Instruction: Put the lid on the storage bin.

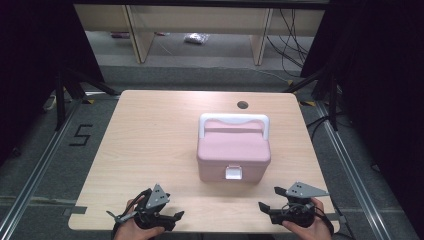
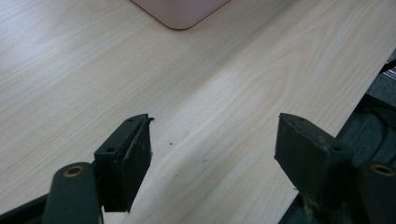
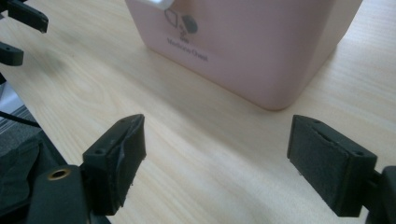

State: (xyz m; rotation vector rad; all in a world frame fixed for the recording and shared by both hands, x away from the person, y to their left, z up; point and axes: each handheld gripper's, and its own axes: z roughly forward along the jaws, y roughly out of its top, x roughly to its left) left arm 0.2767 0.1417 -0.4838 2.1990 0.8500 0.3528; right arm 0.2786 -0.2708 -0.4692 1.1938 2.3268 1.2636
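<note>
Your right gripper [image 3: 215, 154] stands wide apart over bare table [image 3: 210, 154], pink box [image 3: 261, 42] at twelve o'clock, the left gripper [image 3: 18, 32] at ten.

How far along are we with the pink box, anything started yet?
Nothing looks done: the pink box sits shut on the table, white latch down, white handle folded back. In hand: nothing; the left gripper and right gripper are open at the near edge. Left: reaching and handling the box.
</note>
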